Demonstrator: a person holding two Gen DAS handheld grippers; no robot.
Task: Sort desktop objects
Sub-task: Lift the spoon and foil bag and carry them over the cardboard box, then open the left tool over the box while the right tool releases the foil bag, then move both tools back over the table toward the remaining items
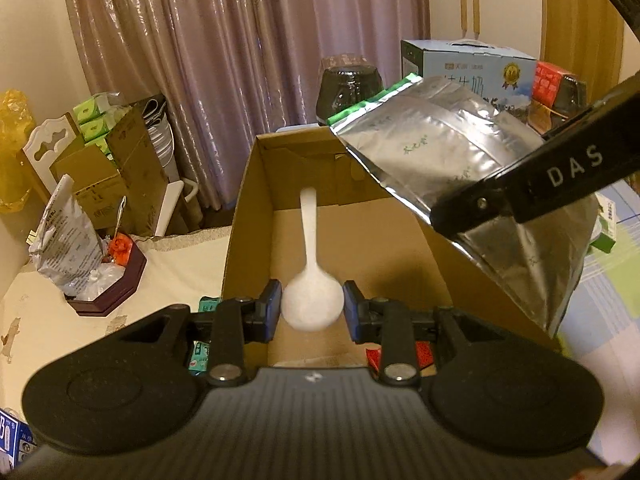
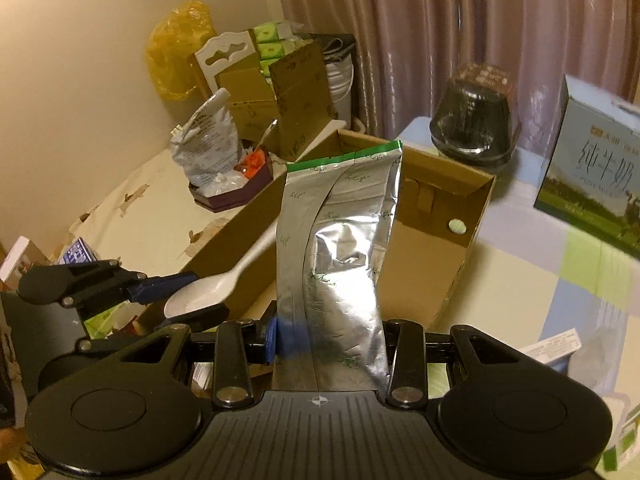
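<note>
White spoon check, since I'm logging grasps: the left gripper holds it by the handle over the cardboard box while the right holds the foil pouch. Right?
Not quite: the left gripper clamps the white spoon by its bowl, handle pointing away, per the left wrist view. The rest stands.

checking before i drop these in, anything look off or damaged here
The silver foil pouch in the right gripper is creased and dented mid-body. The white plastic spoon is pinched by its bowl in the left gripper, handle pointing into the cardboard box. No spills visible.
</note>
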